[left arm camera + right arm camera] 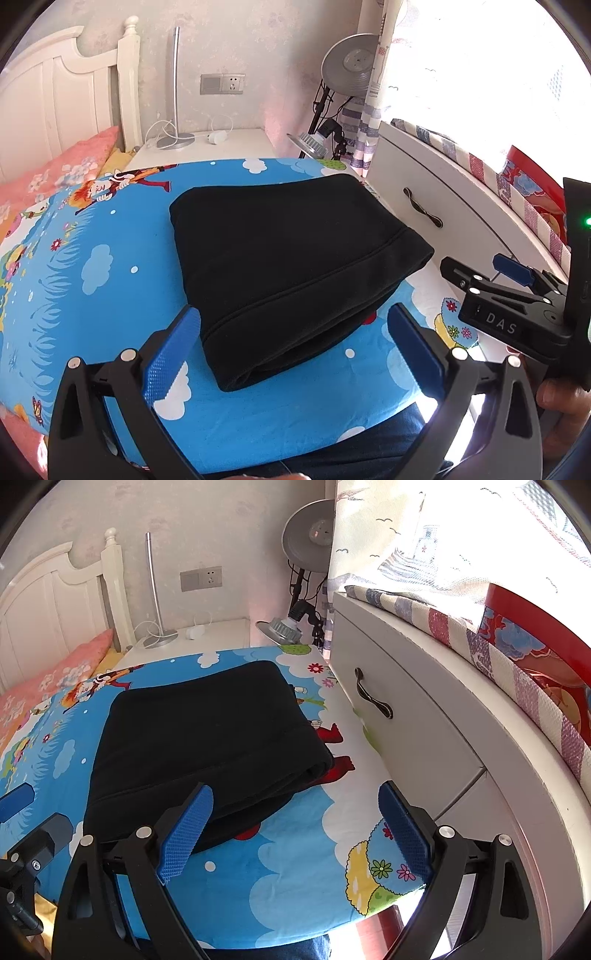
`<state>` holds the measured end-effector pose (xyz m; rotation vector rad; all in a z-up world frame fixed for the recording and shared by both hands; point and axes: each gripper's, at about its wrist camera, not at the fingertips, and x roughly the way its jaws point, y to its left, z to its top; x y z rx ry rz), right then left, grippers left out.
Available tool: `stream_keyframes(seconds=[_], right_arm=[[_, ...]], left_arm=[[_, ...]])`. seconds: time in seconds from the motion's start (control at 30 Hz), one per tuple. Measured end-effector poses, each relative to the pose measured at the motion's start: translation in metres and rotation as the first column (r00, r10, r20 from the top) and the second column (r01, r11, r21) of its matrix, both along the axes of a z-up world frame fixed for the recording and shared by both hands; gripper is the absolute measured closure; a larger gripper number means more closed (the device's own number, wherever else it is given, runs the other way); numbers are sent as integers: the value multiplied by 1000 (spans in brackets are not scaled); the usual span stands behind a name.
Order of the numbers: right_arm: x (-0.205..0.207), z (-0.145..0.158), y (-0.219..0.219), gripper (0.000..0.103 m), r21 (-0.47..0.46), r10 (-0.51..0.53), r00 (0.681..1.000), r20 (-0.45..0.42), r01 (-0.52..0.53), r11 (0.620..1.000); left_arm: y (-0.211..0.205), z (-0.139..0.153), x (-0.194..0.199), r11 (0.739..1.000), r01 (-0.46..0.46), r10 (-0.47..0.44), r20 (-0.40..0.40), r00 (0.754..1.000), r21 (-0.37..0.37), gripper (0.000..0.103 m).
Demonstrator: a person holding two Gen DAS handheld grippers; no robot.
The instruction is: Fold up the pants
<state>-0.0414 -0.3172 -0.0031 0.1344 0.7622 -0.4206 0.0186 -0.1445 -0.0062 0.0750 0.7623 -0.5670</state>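
both hand-held grippers spread wide, left, right, tilted down, empty, folded black pants ahead

The black pants lie folded into a thick, flat, roughly rectangular bundle. They rest on the cartoon-print bedsheet, near the bed's drawer-side edge.

This is a home bedroom, likely a child's: a bed with a cartoon-print blue sheet, a white wooden headboard, a pink floral pillow, a white nightstand beneath a wall socket, and a curtained window.
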Motion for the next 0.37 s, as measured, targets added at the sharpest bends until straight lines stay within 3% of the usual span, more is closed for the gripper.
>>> stream_keyframes(seconds=[0.2,0.37], right_arm=[[-1,-2,-2,15,10,0,1000,3,0,1000],[-3,-4,-4,15,41,-3,1000,30,2,999]], left_arm=[[-7,-4,2,1000,16,-16,-16,1000,1,2],[5,-4,8,998,-12,10,-36,999,-55,2]])
